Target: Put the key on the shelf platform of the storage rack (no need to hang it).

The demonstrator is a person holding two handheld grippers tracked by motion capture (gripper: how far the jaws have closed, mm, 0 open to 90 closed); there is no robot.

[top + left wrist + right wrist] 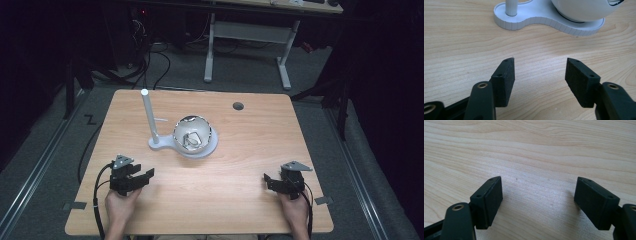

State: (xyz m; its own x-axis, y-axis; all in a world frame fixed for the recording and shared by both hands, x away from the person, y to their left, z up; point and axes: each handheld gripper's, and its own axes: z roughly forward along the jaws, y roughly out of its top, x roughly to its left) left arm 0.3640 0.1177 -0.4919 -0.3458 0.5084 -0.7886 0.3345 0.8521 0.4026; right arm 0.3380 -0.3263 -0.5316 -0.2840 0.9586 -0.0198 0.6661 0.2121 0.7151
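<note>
Both the left gripper [145,175] and right gripper [267,180] gape empty over the pale wooden table [240,145] (dark room, grey floor [240,75]).

- left hand-held gripper [145,176]: at 7 o'clock, low over the surface [240,200], jaws wide apart, nothing between, pointing toward 2 o'clock
- right hand-held gripper [266,181]: at 5 o'clock, jaws wide apart, empty, pointing toward 9 o'clock

A white stand [165,143] with an upright post [149,115] lies mid-table, its round end holding a tilted white bowl [192,135] with a silvery inside.
</note>
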